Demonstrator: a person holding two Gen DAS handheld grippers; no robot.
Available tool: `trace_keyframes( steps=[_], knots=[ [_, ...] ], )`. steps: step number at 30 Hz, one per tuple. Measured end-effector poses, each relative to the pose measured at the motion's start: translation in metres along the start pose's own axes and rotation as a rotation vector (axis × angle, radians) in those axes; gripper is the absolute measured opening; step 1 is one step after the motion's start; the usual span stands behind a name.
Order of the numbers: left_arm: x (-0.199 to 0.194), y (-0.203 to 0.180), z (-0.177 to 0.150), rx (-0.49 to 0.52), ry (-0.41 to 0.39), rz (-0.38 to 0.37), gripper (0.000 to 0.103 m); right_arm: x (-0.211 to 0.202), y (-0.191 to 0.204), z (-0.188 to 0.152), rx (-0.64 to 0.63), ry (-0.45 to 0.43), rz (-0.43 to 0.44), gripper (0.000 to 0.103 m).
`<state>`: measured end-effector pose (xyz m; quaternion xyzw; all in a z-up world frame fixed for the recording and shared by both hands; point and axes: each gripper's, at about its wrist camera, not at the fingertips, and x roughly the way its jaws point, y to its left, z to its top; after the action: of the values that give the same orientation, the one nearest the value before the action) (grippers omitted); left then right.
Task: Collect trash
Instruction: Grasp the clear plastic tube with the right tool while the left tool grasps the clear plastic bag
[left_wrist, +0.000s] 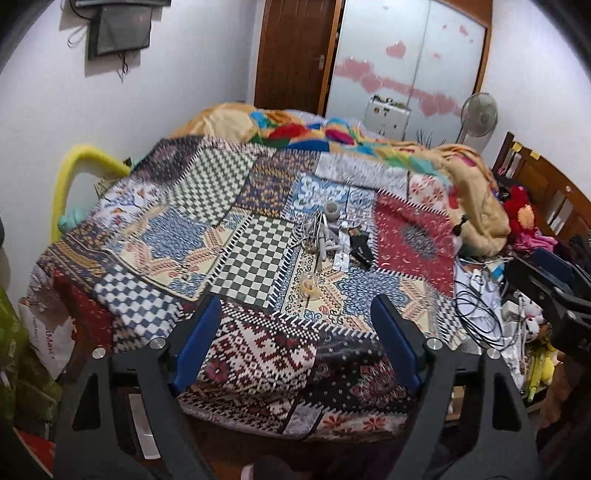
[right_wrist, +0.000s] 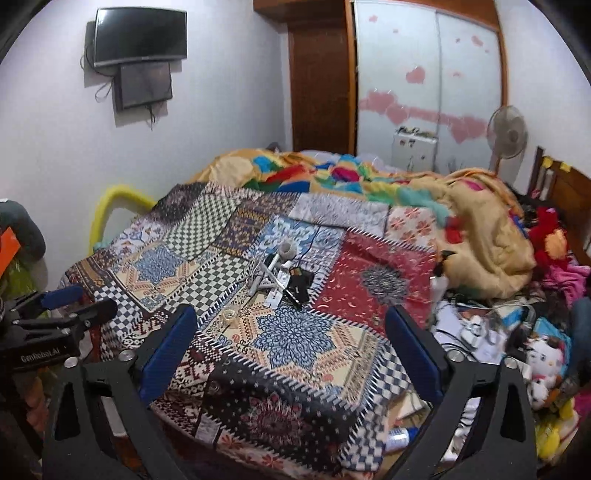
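Observation:
A small pile of litter (left_wrist: 334, 236) lies in the middle of a patchwork bedspread (left_wrist: 258, 350): a grey tape roll (left_wrist: 331, 211), white wrappers (left_wrist: 341, 254), a black packet (left_wrist: 360, 247). A clear crumpled plastic piece (left_wrist: 309, 285) lies nearer me. The pile also shows in the right wrist view (right_wrist: 284, 275), with the clear piece (right_wrist: 231, 315). My left gripper (left_wrist: 297, 325) is open and empty over the near bed edge. My right gripper (right_wrist: 290, 332) is open and empty, also short of the pile.
A rumpled colourful blanket (left_wrist: 461, 184) lies at the back right. Cables (left_wrist: 476, 314), toys (right_wrist: 543, 362) and clothes clutter the right side. A plastic bag (left_wrist: 48, 339) is at the left. Wardrobe (right_wrist: 432, 74), fan (right_wrist: 506, 133) and wall screens (right_wrist: 140, 37) stand behind.

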<state>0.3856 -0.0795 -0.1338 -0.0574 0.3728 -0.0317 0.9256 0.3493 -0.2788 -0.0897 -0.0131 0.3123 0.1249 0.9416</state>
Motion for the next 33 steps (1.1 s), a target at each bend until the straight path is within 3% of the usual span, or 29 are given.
trace_keyframes(
  steps=[7,9,13,21,29,33],
  knots=[
    [0.08,-0.009,0.011,0.014,0.09,-0.005,0.083,0.1,-0.009,0.008,-0.087,0.118,0.071,0.065],
    [0.104,-0.01,0.012,0.015,0.111,0.001,0.083,0.121,-0.013,0.008,-0.093,0.146,0.108,0.063],
    [0.142,-0.01,0.011,0.012,0.152,-0.01,0.083,0.17,-0.018,0.006,-0.108,0.213,0.149,0.047],
    [0.205,-0.007,0.0,-0.005,0.224,0.0,0.083,0.244,-0.027,0.003,-0.101,0.319,0.207,0.038],
    [0.231,-0.015,-0.006,0.026,0.255,-0.03,0.083,0.282,-0.027,0.002,-0.116,0.374,0.263,0.029],
    [0.237,-0.011,-0.008,-0.009,0.261,-0.047,0.071,0.289,-0.025,-0.002,-0.114,0.397,0.281,0.021]
  ],
)
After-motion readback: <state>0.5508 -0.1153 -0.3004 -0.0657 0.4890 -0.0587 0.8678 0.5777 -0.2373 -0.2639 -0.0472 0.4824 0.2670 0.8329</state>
